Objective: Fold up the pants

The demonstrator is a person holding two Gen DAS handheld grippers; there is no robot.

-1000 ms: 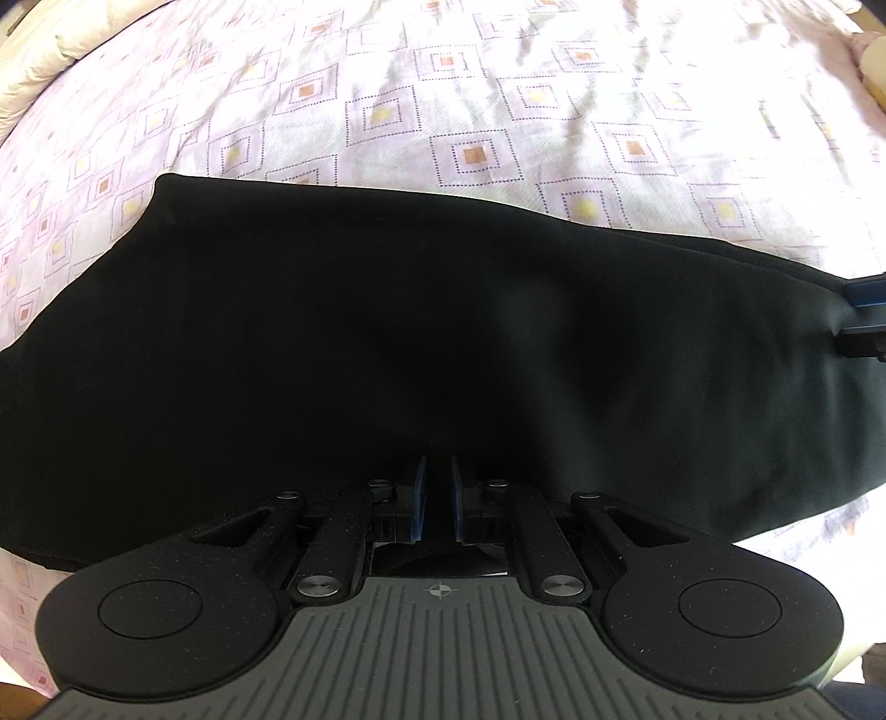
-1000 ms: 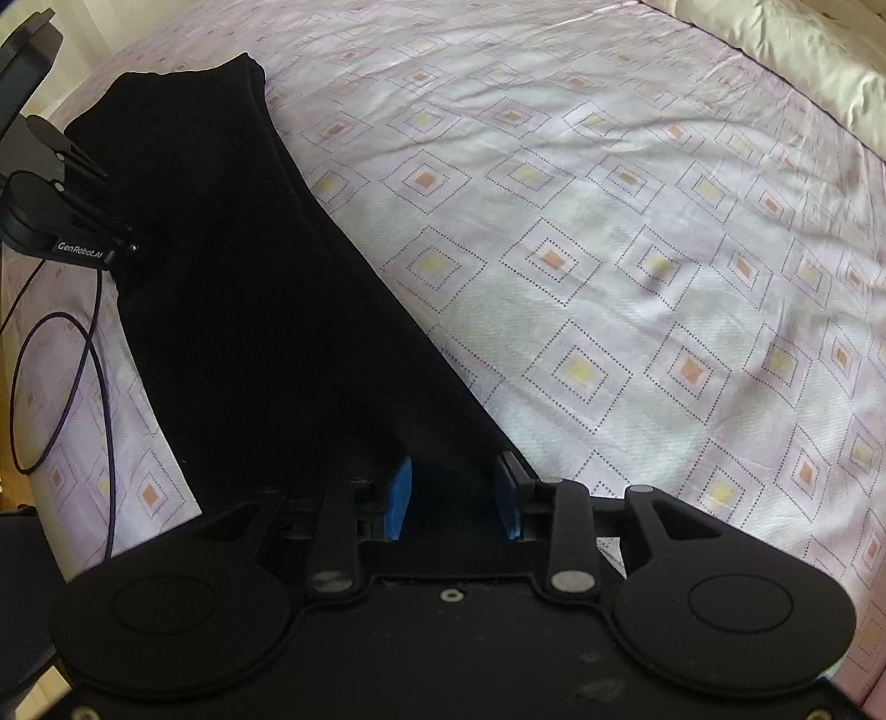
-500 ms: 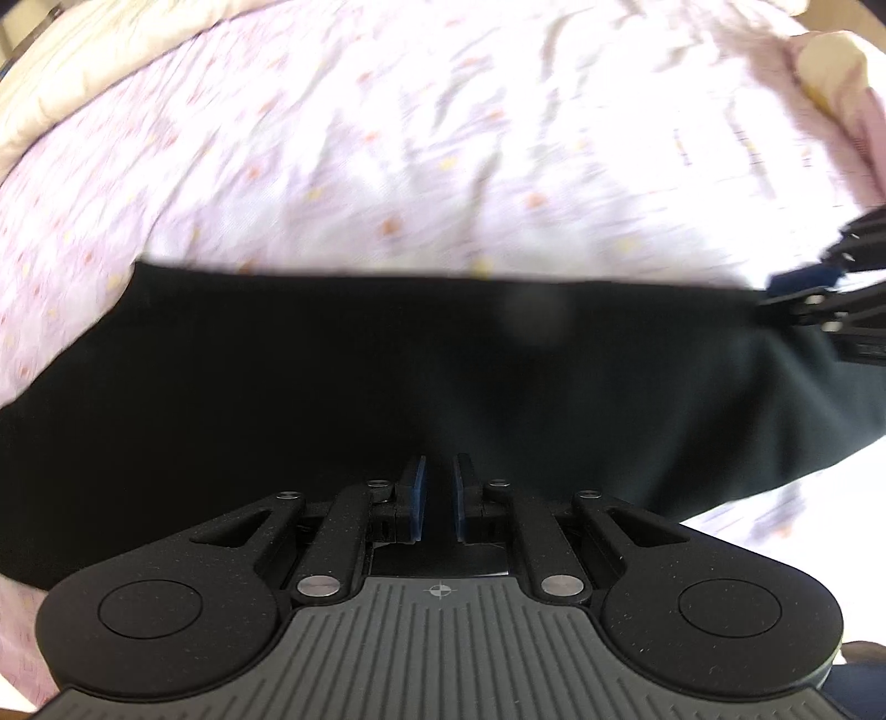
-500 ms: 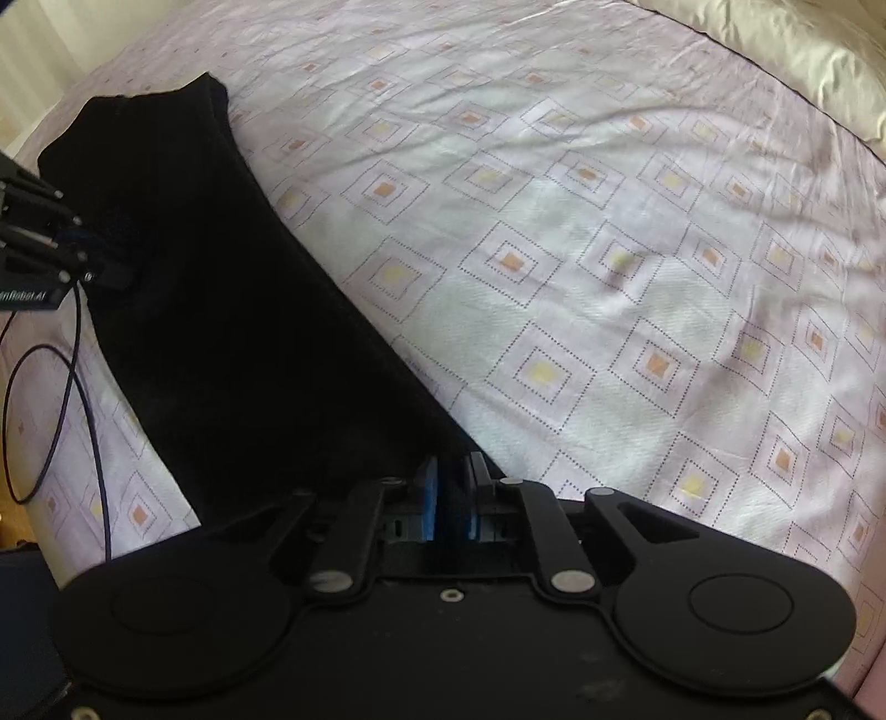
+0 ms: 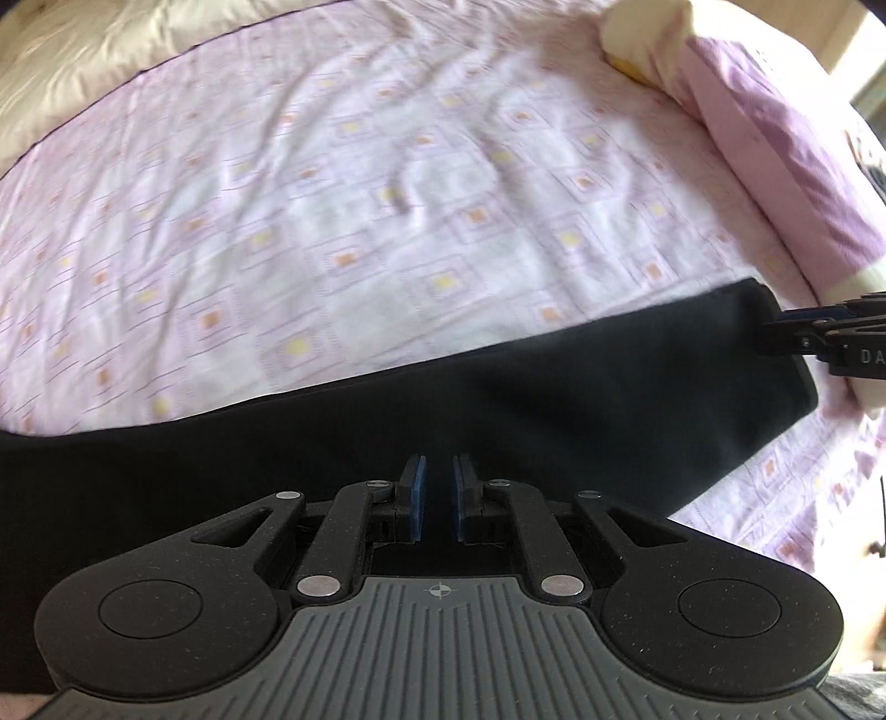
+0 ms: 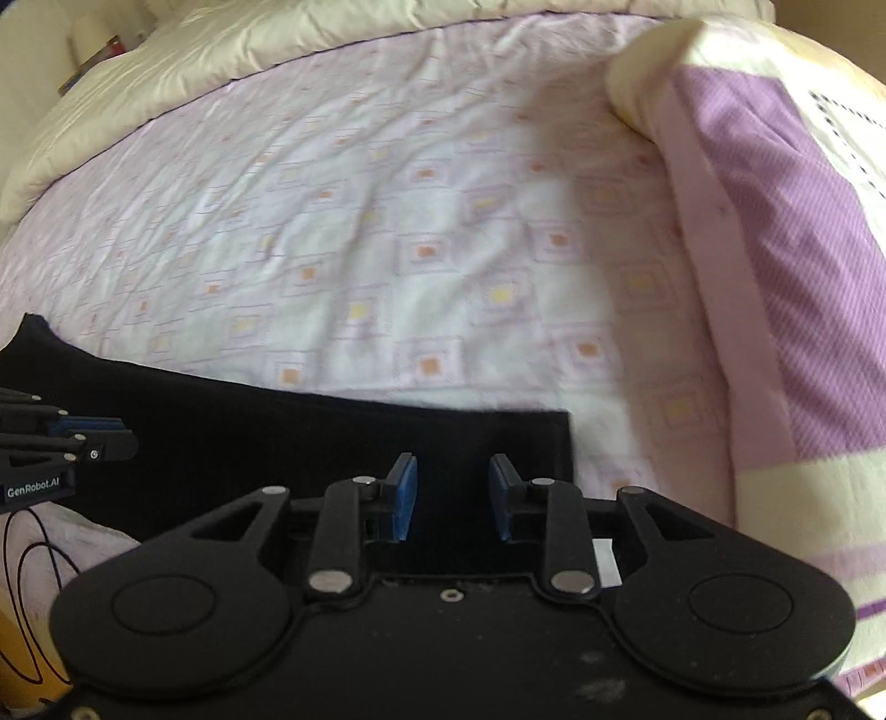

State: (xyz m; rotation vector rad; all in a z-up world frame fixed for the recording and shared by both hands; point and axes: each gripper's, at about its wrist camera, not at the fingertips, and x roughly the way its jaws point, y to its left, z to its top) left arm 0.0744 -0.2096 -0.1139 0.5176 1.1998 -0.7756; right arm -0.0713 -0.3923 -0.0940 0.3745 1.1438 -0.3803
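1. The left gripper (image 5: 437, 498) points steeply down over the black pants (image 5: 387, 443). Its blue pads (image 5: 416, 498) stand very close, with only a thin slot between them, and dark cloth fills that slot: it is pinched on the near edge of the pants.

2. The right gripper (image 6: 449, 495) also points down, over one end of the pants (image 6: 310, 437). Its jaws stand at a middling gap and have just been opening a little. Black cloth lies between the pads (image 6: 403, 498), but whether they press on it I cannot tell.

3. The pants lie as one long dark band across the near part of the bed, on the sheet (image 5: 387, 221). In the left view the band runs from the left edge to a squared end at the right, where the right gripper (image 5: 797, 327) reaches in at that end's far corner. In the right view the squared end sits just beyond the right gripper, and the left gripper (image 6: 94, 437) comes in from the left edge over the cloth.

4. A thin dark cable (image 6: 33, 581) loops on the sheet below the left gripper in the right view.

5. Farther off, the sheet is pale pink with small square motifs and is blurred in both views.

6. At the far right a folded purple and cream quilt (image 6: 775, 221) lies on the bed.

7. Along the far edge runs a cream duvet (image 6: 277, 39).
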